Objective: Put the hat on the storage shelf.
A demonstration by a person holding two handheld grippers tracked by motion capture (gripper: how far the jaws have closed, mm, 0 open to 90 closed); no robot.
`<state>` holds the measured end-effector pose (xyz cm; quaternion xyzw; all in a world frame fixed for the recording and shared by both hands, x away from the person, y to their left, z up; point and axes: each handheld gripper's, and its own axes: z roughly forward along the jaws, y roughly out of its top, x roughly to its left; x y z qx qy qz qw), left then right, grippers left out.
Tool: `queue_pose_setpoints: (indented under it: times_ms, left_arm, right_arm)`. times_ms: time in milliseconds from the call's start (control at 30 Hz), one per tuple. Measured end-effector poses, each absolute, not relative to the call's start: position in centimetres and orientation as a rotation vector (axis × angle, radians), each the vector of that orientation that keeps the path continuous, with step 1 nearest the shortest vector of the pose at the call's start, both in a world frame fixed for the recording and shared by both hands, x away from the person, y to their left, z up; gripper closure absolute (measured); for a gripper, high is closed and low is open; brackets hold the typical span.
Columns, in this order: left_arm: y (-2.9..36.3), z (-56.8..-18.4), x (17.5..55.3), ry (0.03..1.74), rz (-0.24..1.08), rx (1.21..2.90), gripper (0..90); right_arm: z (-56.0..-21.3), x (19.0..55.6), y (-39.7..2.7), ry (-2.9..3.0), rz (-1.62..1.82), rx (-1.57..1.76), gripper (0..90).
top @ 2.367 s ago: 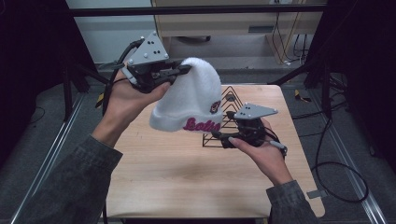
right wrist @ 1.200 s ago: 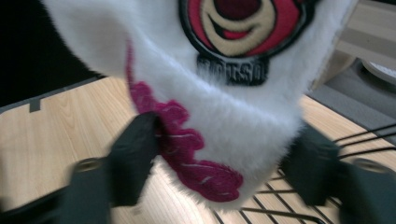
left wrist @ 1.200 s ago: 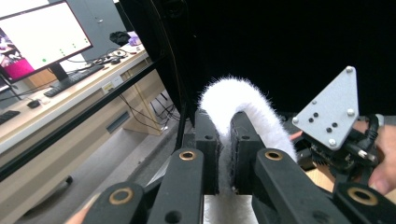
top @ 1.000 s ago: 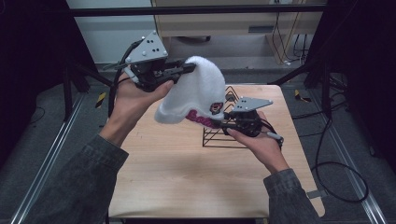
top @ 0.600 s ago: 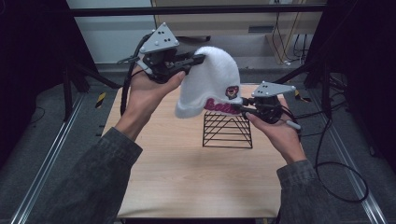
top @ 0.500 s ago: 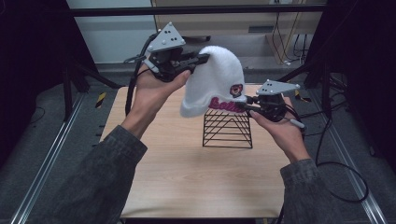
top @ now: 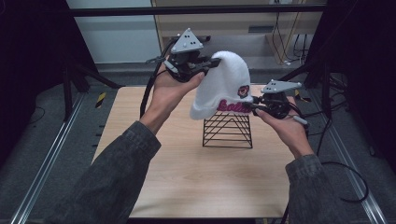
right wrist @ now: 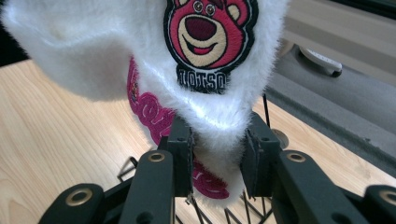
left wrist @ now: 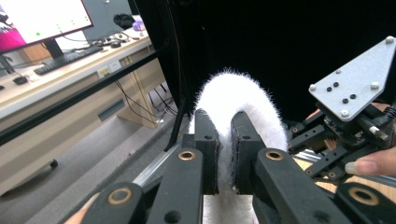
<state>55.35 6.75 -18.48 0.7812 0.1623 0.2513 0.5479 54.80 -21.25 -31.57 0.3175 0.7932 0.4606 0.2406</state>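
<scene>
You've carried the white hat [top: 223,84] rightward above the wire rack [top: 227,129]; left gripper [top: 212,63] pinches its crown, right gripper [top: 251,107] its brim, table edges [top: 154,186] well clear.

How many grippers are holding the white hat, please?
2: the left gripper pinches the hat at its top, and the right gripper clamps its lower edge above the wire rack.

Left hand-held gripper [top: 205,65] raised high, jaws clamped, right hand-held gripper [top: 256,106] lower, jaws pinched, both forearms extended
</scene>
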Motion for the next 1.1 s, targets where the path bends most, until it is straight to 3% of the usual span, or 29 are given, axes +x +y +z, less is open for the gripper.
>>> queue_pose_setpoints:
  times_ms: [1100]
  left_arm:
    - [4.9, -22.8, 56.0, 0.390, 0.523, 1.950, 83.6]
  right_arm:
    - [-36.0, 54.3, -22.4, 2.267, 1.152, 0.946, 70.1]
